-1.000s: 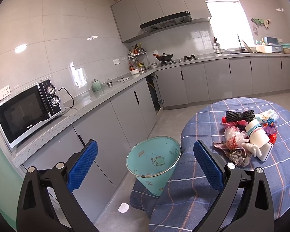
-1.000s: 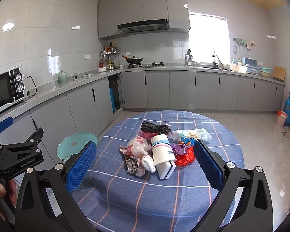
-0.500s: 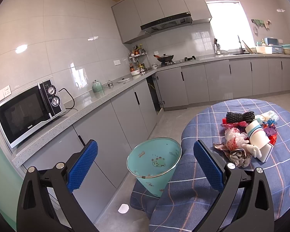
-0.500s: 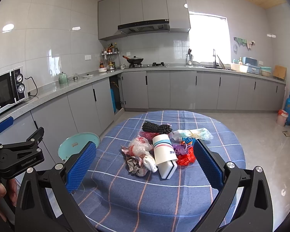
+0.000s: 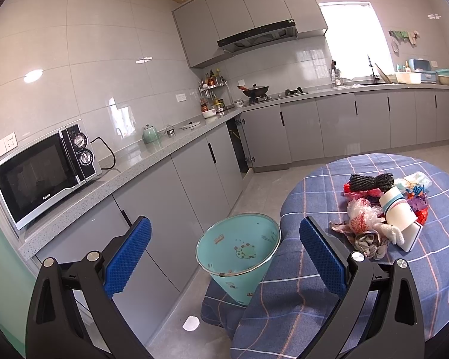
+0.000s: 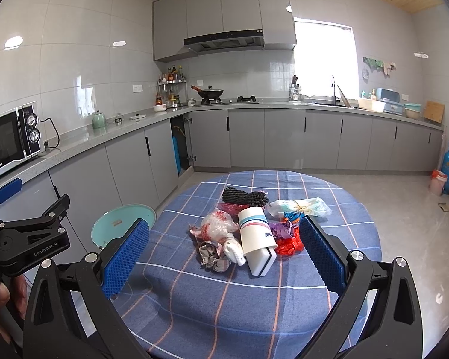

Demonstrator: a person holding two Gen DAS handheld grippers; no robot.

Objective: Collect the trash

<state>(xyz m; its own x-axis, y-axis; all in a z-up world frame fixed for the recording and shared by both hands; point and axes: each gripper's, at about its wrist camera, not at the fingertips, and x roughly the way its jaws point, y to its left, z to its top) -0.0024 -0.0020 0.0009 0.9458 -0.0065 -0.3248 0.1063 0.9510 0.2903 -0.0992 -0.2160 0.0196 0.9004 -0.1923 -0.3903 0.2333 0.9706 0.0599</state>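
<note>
Over the last second both views have crept slightly closer, so this looks like the approach, with nothing collected yet. The left gripper [image 5: 224,254] and right gripper [image 6: 224,251] both gape wide and hold nothing. The trash [image 6: 248,227] lies heaped mid-table [image 6: 194,299]; the bin [image 5: 239,254] beside it seems nearly empty.

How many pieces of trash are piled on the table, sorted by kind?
Paper cup: 1
White sponge block: 1
Black netting bundle: 1
Plastic bags and wrappers: 5, clear, pale, blue, purple, red
Grey rag: 1
White knitted piece: 1
Total: about 10; the pile overlaps, so some may be hidden.
</note>
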